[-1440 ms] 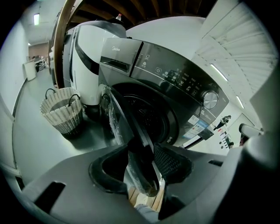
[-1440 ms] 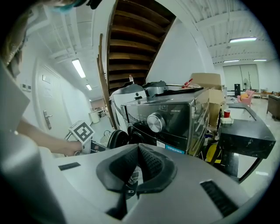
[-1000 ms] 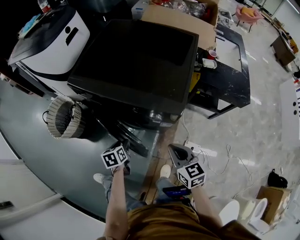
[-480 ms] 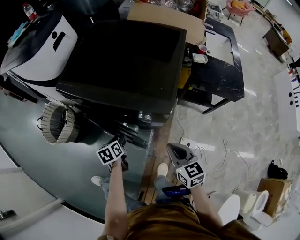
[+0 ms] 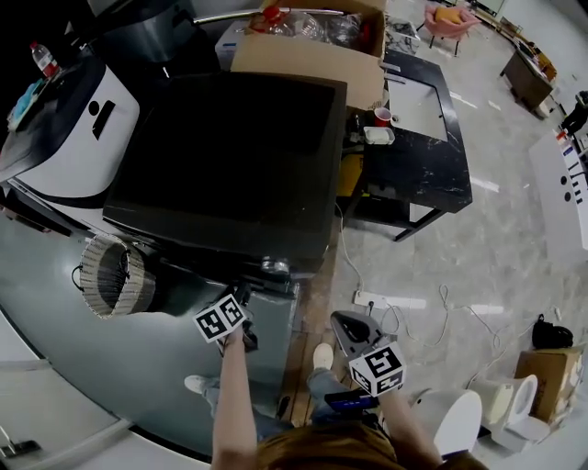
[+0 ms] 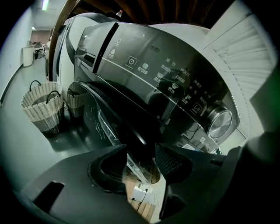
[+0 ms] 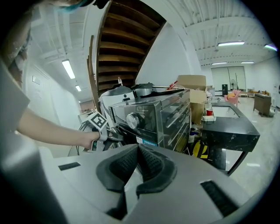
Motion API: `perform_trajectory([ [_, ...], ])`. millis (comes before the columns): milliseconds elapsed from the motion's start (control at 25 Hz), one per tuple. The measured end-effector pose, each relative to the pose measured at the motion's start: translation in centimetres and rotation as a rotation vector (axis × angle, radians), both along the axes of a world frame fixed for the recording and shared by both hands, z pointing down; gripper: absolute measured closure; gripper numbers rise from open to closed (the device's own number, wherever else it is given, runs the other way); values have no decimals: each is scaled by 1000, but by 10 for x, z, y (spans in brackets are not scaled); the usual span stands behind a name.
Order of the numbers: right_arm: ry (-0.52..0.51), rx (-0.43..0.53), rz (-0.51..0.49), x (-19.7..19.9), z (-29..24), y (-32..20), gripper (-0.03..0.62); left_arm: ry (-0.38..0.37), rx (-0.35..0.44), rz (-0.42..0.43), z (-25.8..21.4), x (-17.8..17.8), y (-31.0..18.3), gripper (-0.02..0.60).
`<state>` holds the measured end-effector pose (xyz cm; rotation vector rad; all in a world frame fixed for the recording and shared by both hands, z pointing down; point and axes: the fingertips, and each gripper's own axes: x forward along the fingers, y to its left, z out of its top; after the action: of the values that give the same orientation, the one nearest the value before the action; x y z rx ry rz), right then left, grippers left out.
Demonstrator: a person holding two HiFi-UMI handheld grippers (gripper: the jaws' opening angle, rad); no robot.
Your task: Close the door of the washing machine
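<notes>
Door (image 6: 107, 124) ajar, free edge between parted jaws of left tool (image 6: 141, 153); right tool (image 7: 137, 151) closed.

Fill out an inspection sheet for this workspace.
Surface: glossy grey floor.
Job's things: dark front-loading washing machine; its dark glass door stands open.
Clutter: woven wicker basket; brown cardboard box; red cup on black table.
Claws: left claw open, door's edge between its jaws; right claw shut, empty.
Cables: white power strip and thin white cable, loose beside the machine.
Surroundings: white appliance beside the machine; pink chair far off.
</notes>
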<state>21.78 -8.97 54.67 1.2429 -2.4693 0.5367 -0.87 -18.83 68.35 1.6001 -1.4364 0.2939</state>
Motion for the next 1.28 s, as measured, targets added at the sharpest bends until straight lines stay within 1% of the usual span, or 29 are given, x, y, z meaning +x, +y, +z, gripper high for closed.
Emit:
perform_trajectory([
  [120, -1, -1, 6, 4, 0, -1, 582, 2, 2, -31, 0, 4, -11, 362],
  [240, -3, -5, 10, 5, -1, 0, 582, 2, -7, -49, -1, 5, -11, 360],
  [480, -6, 25, 14, -1, -3, -11, 582, 23, -3, -28, 1, 3, -20, 360],
  [560, 5, 34, 10, -4, -6, -12, 582, 14, -4, -25, 1, 6, -17, 359],
  [680, 47, 54, 16, -7, -11, -7, 582, -25, 8, 13, -2, 8, -6, 360],
  [800, 70, 83, 21, -12, -19, -6, 582, -80, 48, 37, -12, 1, 0, 394],
  [960, 94, 127, 14, -23, -28, -10, 582, -124, 127, 23, -37, -13, 1, 400],
  [1000, 107, 137, 11, -25, -30, -10, 582, -135, 153, 18, -45, -16, 4, 418],
  [1080, 127, 152, 4, -30, -36, -9, 582, -162, 197, 17, -63, -20, 15, 510],
  [1120, 129, 159, 4, -33, -40, -8, 582, -175, 214, 24, -73, -21, 22, 536],
  [1280, 107, 210, 4, -48, -62, -5, 582, -221, 302, 70, -118, -23, 43, 548],
])
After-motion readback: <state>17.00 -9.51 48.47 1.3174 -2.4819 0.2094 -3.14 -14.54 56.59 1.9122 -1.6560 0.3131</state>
